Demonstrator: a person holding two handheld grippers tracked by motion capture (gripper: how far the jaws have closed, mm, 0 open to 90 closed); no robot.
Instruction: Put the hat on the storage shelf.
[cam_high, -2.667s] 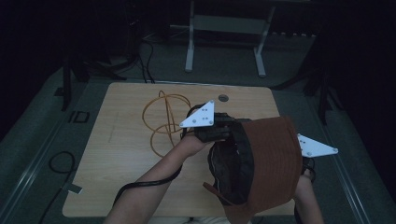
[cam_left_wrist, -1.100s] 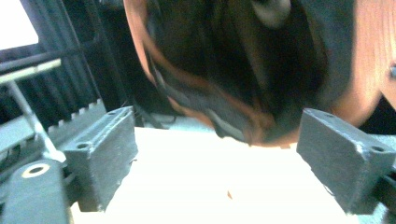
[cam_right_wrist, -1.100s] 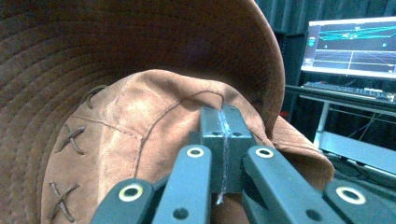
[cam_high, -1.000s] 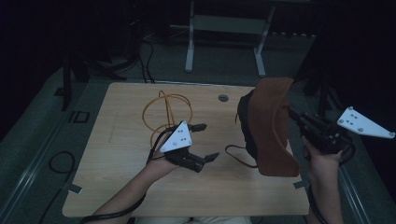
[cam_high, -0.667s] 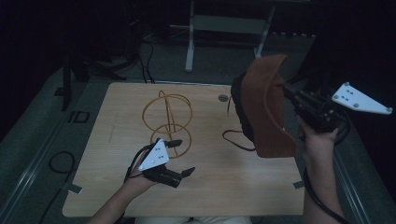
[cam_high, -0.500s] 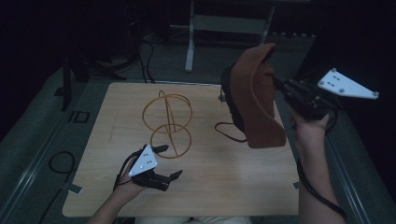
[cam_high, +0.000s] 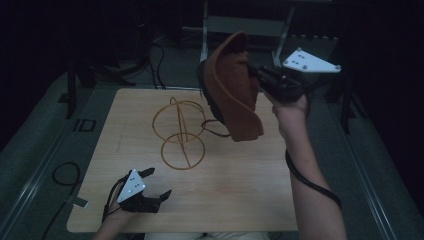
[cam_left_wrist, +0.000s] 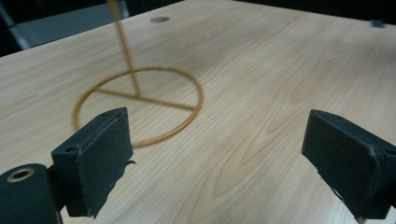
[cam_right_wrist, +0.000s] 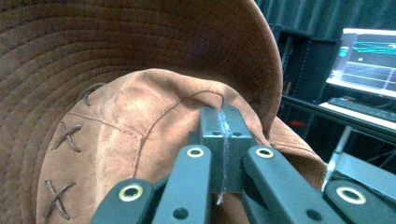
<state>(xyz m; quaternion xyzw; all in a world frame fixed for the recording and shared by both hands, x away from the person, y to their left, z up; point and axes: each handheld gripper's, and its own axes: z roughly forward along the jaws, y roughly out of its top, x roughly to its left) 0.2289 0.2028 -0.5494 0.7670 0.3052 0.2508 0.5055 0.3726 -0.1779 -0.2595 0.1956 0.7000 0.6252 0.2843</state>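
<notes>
My left gripper (cam_high: 161, 184) sits low over the near left corner of the wooden table (cam_high: 250, 170), jaws spread wide with nothing between them. Half a second ago it was a little farther in and higher on the board; it has drawn back toward my body, well apart from everything else. In the left gripper view the two black pads (cam_left_wrist: 95, 156) stand far apart over bare wood, and beyond them lies the ring base of the wire stand (cam_left_wrist: 140, 100), its thin post rising out of the top of the picture.

That wire stand (cam_high: 179, 132) stands upright in the middle of the table, a flat hoop at the bottom and an upright hoop above it. It has not moved across the earlier pictures.

Further right, the brown leather hat (cam_high: 232, 92) hangs in the air above the far edge of the table, brim turned down toward the wood and its dark inside facing the stand. A dark cord (cam_high: 212, 127) trails from it toward the stand's top. The hat has travelled left and away from me since the last picture, when it hung nearer the right edge.

My right gripper (cam_high: 260, 75) is clamped on it: in the right gripper view the jaws meet tight on a pinched fold of the crown (cam_right_wrist: 154, 121), beside two cross stitches (cam_right_wrist: 65, 135), with the brim (cam_right_wrist: 140, 37) arching overhead.
</notes>
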